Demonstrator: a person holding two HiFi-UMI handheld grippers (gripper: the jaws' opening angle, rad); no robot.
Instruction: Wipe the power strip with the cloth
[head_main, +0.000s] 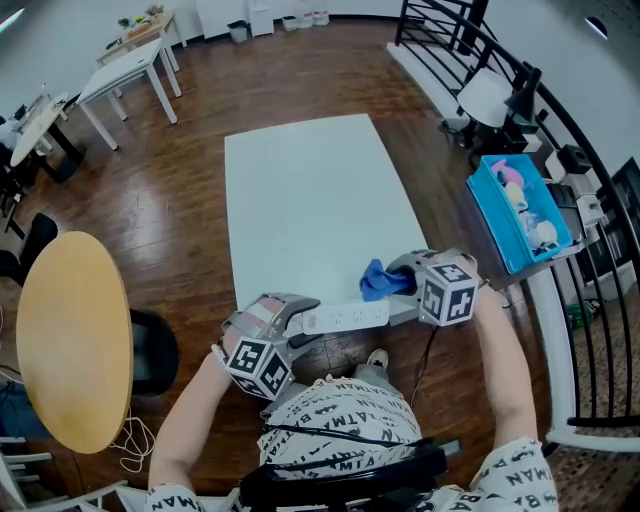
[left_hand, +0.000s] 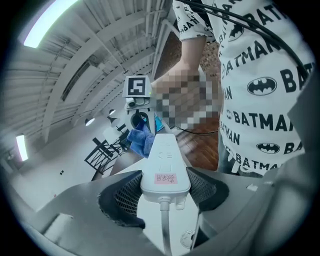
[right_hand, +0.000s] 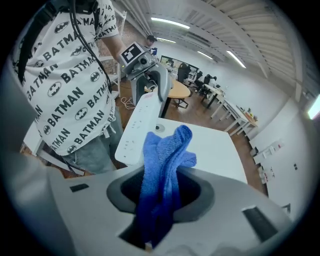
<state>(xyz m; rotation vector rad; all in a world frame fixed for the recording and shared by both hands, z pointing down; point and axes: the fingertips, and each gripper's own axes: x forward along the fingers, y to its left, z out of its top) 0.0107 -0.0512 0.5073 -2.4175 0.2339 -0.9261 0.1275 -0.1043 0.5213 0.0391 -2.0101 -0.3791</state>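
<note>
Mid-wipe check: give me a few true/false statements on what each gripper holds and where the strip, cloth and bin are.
1. The left gripper is clamped on the cord end of the power strip. True.
2. The right gripper is empty. False: its jaws are shut on the blue cloth.
3. The power strip lies loose on the white table. False: the left gripper grips it at the table's near edge.
4. The blue cloth is by the strip's end opposite the cord. True.
5. A blue bin stands on the white table. False: the blue bin is off the table, to the right.
</note>
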